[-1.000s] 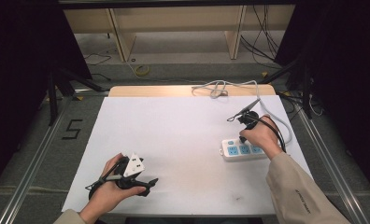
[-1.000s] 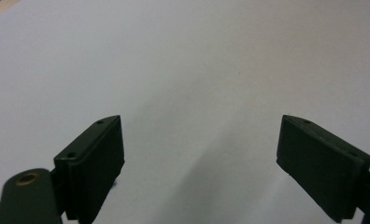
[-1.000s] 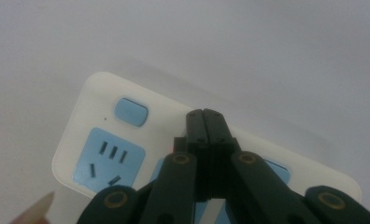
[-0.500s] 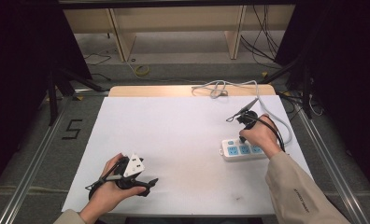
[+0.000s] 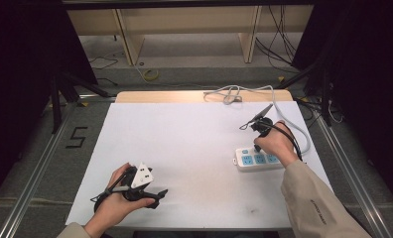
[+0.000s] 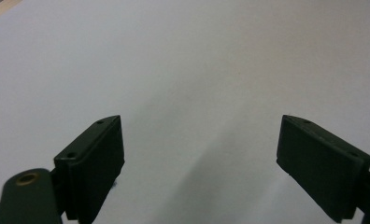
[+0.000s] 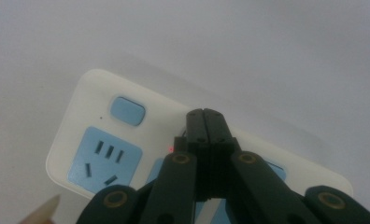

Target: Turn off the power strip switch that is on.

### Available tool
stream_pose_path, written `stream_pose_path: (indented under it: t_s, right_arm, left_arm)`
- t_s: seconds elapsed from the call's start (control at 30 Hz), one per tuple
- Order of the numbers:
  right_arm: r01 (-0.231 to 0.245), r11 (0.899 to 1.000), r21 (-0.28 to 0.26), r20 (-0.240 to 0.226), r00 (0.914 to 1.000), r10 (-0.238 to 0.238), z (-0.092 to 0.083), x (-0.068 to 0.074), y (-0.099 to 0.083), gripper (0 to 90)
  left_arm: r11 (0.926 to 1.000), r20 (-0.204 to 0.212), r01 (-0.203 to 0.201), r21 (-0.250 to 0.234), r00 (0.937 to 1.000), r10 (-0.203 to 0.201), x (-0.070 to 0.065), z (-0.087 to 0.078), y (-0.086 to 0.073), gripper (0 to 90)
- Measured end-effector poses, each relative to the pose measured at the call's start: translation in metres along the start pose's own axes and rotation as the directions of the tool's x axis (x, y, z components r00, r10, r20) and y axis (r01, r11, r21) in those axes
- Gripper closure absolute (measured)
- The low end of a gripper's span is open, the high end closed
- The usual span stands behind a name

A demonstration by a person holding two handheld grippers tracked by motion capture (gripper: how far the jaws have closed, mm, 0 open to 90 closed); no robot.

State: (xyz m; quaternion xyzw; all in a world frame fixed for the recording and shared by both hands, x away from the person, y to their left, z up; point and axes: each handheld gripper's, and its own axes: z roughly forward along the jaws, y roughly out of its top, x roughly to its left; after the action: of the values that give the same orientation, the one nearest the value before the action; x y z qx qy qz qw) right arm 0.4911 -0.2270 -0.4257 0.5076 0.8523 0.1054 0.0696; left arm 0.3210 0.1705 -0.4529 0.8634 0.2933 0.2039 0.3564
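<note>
A white power strip (image 5: 245, 160) with blue sockets lies on the white table at the right. My right gripper (image 5: 257, 148) points down at it, held by a hand in a beige sleeve. In the right gripper view its jaws (image 7: 205, 115) are shut with nothing between them. Their tips sit over the strip (image 7: 75, 135), beside a blue button (image 7: 127, 110) and just above a small red light (image 7: 170, 149). My left gripper (image 5: 157, 196) rests near the front left of the table. Its jaws (image 6: 202, 158) stand wide open over bare white surface.
The strip's white cable (image 5: 239, 92) loops at the table's far edge. A black cable (image 5: 296, 141) trails from the right gripper. Wooden shelving (image 5: 184, 20) stands behind the table, and metal rails (image 5: 35, 173) run along both sides on the floor.
</note>
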Motion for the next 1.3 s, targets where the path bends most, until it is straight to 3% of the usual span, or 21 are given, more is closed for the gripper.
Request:
stream_pose_path:
  t_s: [0.43,1.3]
  right_arm:
    - [0.009,1.000,0.011,0.023,0.9997,-0.010,0.0006,0.0032,0.0012,90.0]
    - [-0.007,1.000,0.018,0.005,1.0000,0.007,0.0011,0.0011,0.0015,90.0]
  left_arm:
    - [1.0000,-0.001,-0.001,0.001,1.0000,0.001,0.0003,-0.0009,-0.0002,14.6]
    - [1.0000,0.001,-0.002,0.000,1.0000,0.002,0.0003,-0.0008,-0.0002,14.7]
